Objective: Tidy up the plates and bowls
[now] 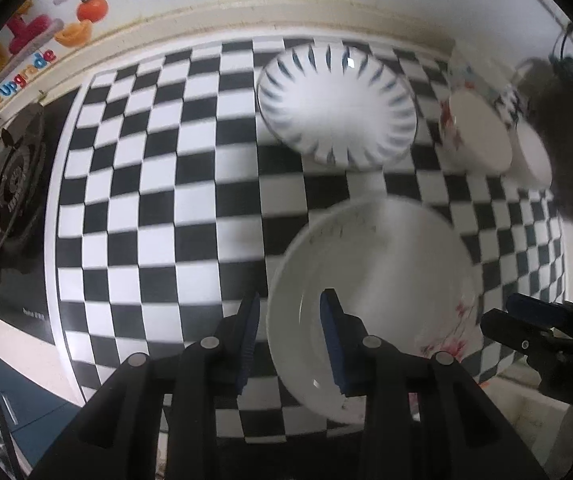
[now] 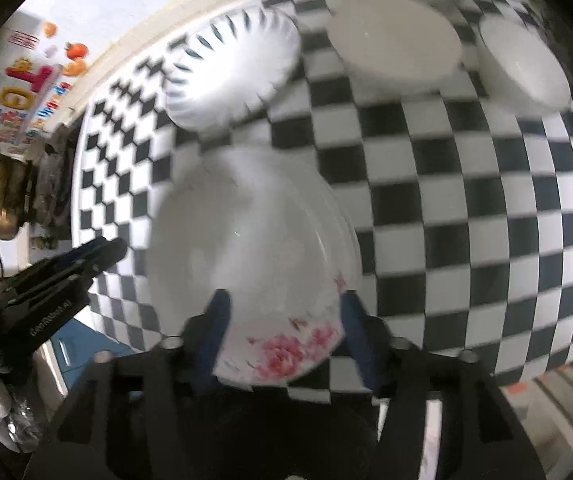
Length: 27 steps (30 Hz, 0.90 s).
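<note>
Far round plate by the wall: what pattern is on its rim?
Dark blue radial dashes on white plate, clearest in left wrist view.

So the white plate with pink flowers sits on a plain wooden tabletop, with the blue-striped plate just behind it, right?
Not quite: the white plate with pink flowers sits on a black-and-white checkered cloth, not plain wood, as the right wrist view shows. The blue-striped plate does lie just behind it.

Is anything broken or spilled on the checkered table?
Nothing looks broken or spilled. The flowered plate and the blue-striped plate sit flat on the checkered cloth, and the two white bowls behind them stand upright. The pictures are blurry, so tiny chips would not show.
</note>
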{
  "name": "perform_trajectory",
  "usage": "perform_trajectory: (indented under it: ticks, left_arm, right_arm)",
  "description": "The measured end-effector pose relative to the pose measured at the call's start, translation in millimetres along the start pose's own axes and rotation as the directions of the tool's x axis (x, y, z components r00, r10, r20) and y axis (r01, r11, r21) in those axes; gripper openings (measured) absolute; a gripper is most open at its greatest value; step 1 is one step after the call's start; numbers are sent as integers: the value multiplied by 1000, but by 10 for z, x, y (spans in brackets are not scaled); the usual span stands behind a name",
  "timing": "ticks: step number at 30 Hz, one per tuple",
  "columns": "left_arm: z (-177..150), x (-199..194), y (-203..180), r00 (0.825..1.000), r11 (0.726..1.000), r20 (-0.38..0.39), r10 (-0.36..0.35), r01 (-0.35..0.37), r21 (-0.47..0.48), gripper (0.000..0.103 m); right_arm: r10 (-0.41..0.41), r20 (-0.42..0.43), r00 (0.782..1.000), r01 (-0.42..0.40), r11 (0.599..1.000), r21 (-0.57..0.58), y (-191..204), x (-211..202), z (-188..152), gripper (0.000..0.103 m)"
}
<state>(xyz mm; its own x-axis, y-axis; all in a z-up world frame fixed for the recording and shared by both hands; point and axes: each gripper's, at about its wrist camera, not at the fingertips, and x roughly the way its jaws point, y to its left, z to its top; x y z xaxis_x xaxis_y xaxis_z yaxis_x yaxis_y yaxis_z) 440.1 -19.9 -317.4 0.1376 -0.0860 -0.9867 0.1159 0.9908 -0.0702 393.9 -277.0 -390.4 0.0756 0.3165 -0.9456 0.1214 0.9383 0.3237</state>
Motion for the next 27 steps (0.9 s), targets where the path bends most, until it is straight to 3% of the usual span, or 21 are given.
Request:
perform_trajectory:
  ticks: [6,10,17,22,27]
  left_arm:
    - [439,-184,121,998,998,62,-18,22,-67,29]
    - [776,-135,245,997,991,62,-41,48,-121,30]
    - [1234,391,480,981,952,-60,-183,161,-261,29]
    - [1432,830,577,964,921,-128,-234,178,-346,29]
    - [1532,1123,608,952,910,-169,-254,177,-375,29]
  right_arm:
    - [32,158,987,-25,999,-46,73,-352,478,91]
    - [47,182,982,-31,996,-87,140,-449,961,92]
    - [67,37,997,-65,995,-73,179,-135,1905,92]
    - [-3,-45,999,0,997,-77,157,288,2453,91]
    - [-33,-104,994,25,996,-81,124,614,2772,87]
